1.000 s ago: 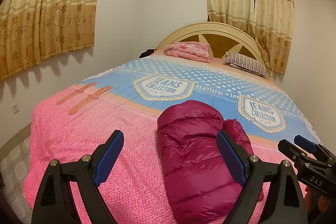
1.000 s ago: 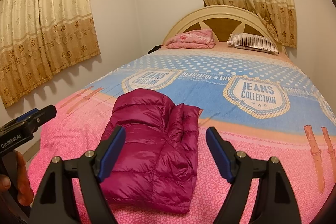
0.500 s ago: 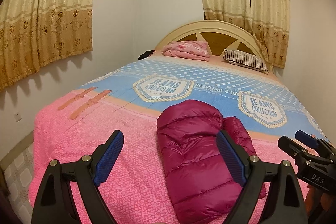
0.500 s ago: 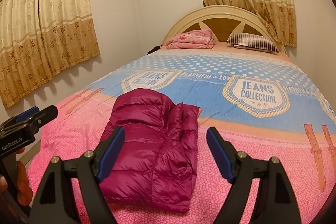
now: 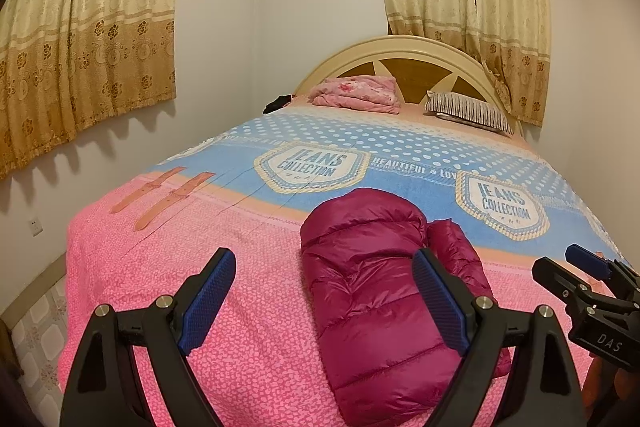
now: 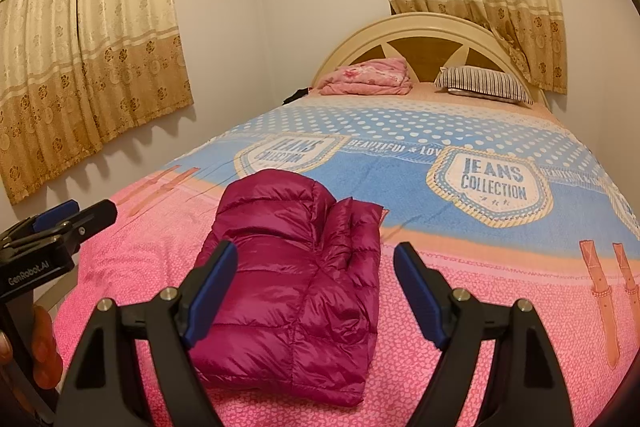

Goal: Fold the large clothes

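A: Where is the jacket?
B: The magenta puffer jacket [image 6: 296, 275] lies folded into a thick bundle on the pink part of the bedspread [image 6: 480, 327], near the foot edge of the bed, roughly midway across its width.
A: And the left gripper [image 5: 324, 291]?
B: Its jaws stand wide apart with nothing between them, held above the bedspread beside the jacket's left side.
A: The right gripper [image 6: 316, 283]?
B: Also spread wide and holding nothing; the jacket shows between its fingers but is not touched.
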